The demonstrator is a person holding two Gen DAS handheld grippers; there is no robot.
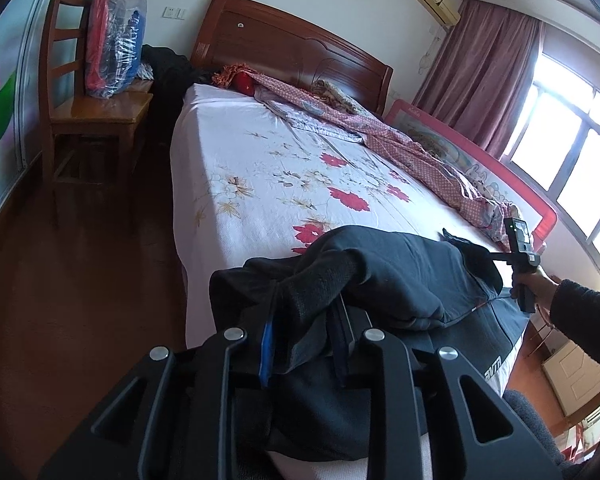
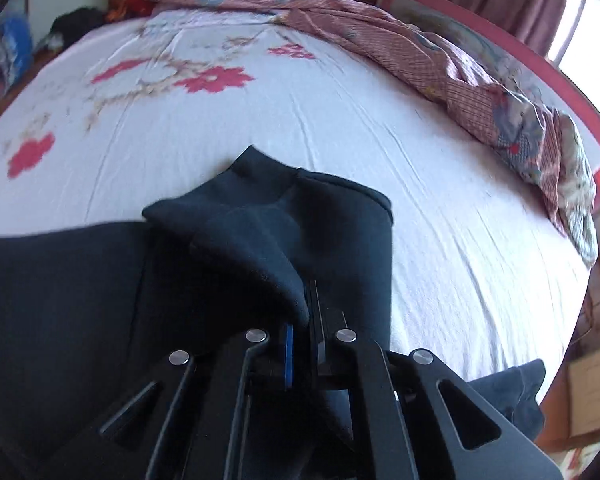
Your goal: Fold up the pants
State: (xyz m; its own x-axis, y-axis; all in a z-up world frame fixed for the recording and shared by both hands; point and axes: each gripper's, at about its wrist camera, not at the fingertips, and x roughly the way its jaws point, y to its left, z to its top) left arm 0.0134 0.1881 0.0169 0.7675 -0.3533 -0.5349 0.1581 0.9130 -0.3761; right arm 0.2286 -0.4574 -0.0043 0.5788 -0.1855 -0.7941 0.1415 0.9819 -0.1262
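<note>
Dark pants [image 1: 400,276] are seen spread across the near edge of a bed [image 1: 260,184] w/ a floral sheet. A bunched fold of the fabric is gripped by the left gripper [image 1: 300,320], fingers narrow around it. A second fold is pinched in the right gripper [image 2: 306,320], fingers nearly closed on the cloth, nr the bed's right side. A pink quilt [image 1: 400,140] is heaped along the far-right edge, beside a red bed rail [image 1: 540,216]. A wooden chair [image 1: 96,108] is seen left of the headboard.
</note>
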